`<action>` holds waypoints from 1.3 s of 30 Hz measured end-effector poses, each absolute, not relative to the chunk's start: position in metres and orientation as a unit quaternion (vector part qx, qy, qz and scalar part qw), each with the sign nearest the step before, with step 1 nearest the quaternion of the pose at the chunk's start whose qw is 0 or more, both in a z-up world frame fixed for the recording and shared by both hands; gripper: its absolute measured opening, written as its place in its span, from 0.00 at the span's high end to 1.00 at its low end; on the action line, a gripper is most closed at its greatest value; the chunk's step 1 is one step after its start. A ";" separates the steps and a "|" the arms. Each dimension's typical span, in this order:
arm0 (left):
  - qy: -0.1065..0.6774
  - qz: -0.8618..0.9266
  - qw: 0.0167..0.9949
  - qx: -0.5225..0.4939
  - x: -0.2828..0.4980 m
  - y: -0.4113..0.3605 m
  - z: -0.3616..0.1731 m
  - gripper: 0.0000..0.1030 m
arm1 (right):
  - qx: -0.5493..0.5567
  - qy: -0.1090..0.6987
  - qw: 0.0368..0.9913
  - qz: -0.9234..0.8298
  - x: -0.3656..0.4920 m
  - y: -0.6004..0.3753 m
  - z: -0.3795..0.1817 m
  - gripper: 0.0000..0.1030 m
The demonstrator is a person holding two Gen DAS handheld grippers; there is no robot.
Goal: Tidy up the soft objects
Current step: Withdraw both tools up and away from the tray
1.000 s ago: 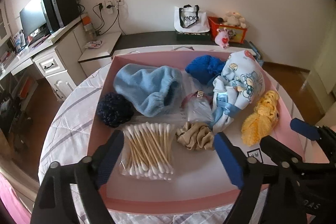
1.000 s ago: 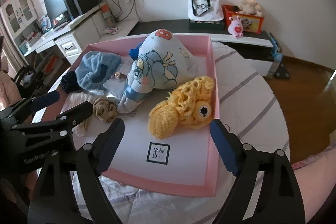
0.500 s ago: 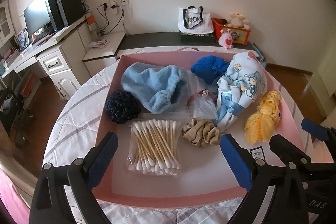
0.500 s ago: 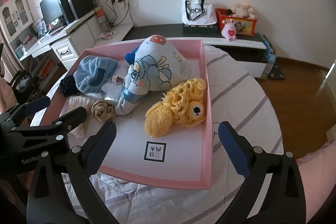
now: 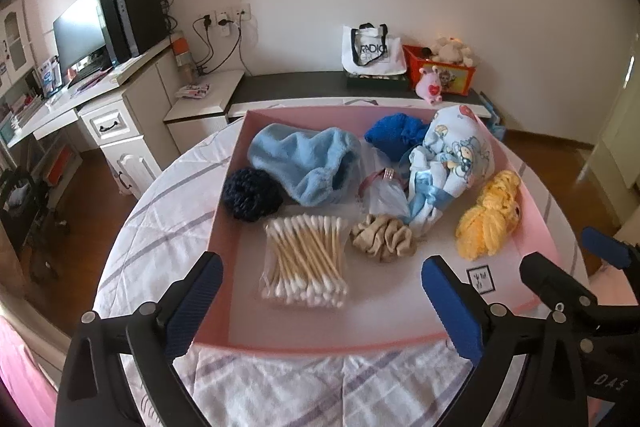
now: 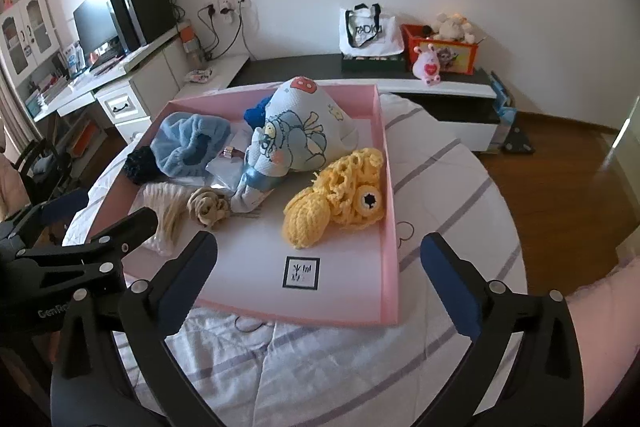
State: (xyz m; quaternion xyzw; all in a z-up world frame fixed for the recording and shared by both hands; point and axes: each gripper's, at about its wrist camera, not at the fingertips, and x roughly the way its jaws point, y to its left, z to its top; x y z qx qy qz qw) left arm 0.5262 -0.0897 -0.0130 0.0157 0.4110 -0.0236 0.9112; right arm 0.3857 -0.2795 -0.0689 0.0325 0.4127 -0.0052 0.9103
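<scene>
A shallow pink tray (image 5: 228,211) (image 6: 387,187) on the round table holds soft items: a light blue fleece cap (image 5: 304,163) (image 6: 188,147), a dark navy scrunchie (image 5: 252,194), a beige scrunchie (image 5: 382,239) (image 6: 208,205), a royal blue knit piece (image 5: 394,135), a cartoon-print baby garment (image 5: 452,163) (image 6: 300,135), a yellow crochet toy (image 5: 488,215) (image 6: 336,203) and a pack of cotton swabs (image 5: 306,259). My left gripper (image 5: 320,295) is open and empty over the tray's near edge. My right gripper (image 6: 316,271) is open and empty at the tray's near right corner.
The table wears a white cloth with grey stripes (image 6: 440,195). A white desk with a monitor (image 5: 80,31) stands at the left. A low dark bench (image 5: 320,89) behind holds a tote bag (image 5: 372,51) and a red toy box (image 5: 440,71). Wooden floor lies at the right.
Both grippers have drawn back from the tray towards its near edge. The items in the tray have not moved.
</scene>
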 end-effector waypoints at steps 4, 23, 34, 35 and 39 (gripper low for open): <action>0.409 -0.022 0.912 0.011 0.507 -0.084 -0.007 0.04 | 0.026 0.405 0.914 -0.004 0.371 -0.270 -0.061 0.01; 0.334 -0.008 0.942 0.007 0.375 -0.061 0.055 0.01 | 0.004 0.325 0.945 -0.026 0.268 -0.241 -0.003 0.00; 0.251 -0.008 0.968 -0.004 0.266 -0.053 0.102 0.00 | -0.006 0.242 0.970 -0.030 0.193 -0.220 0.049 0.00; 0.241 -0.005 0.971 -0.002 0.255 -0.052 0.107 0.00 | -0.006 0.229 0.973 -0.028 0.183 -0.218 0.055 0.00; 0.209 -0.002 0.978 -0.002 0.214 -0.050 0.119 0.00 | -0.012 0.193 0.981 -0.032 0.154 -0.210 0.074 0.00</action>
